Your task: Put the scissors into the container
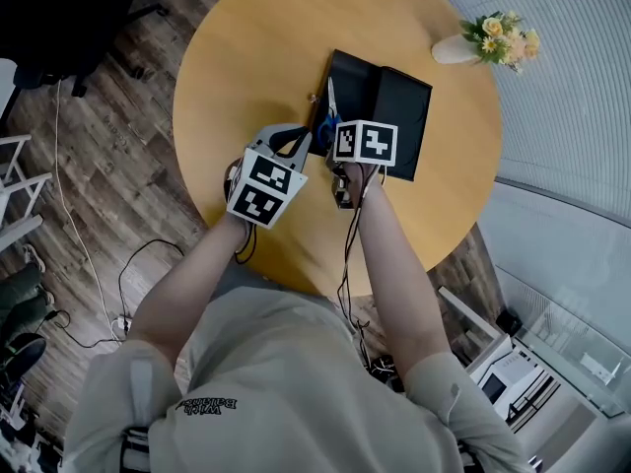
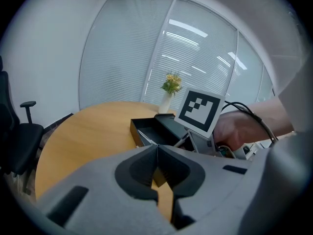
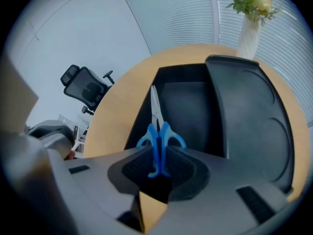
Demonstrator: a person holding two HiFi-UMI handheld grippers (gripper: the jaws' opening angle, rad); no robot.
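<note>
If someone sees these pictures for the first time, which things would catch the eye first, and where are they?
The blue-handled scissors stand out most, clamped in the right gripper, blades lying along the left side of the open black container on the round wooden table. Next comes the vase of yellow flowers at the table's far edge. The left gripper is shut on nothing, beside the right one.

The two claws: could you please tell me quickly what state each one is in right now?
Left claw: closed, holding nothing.
Right claw: closed on the scissors, gripped by the blue handles.
</note>
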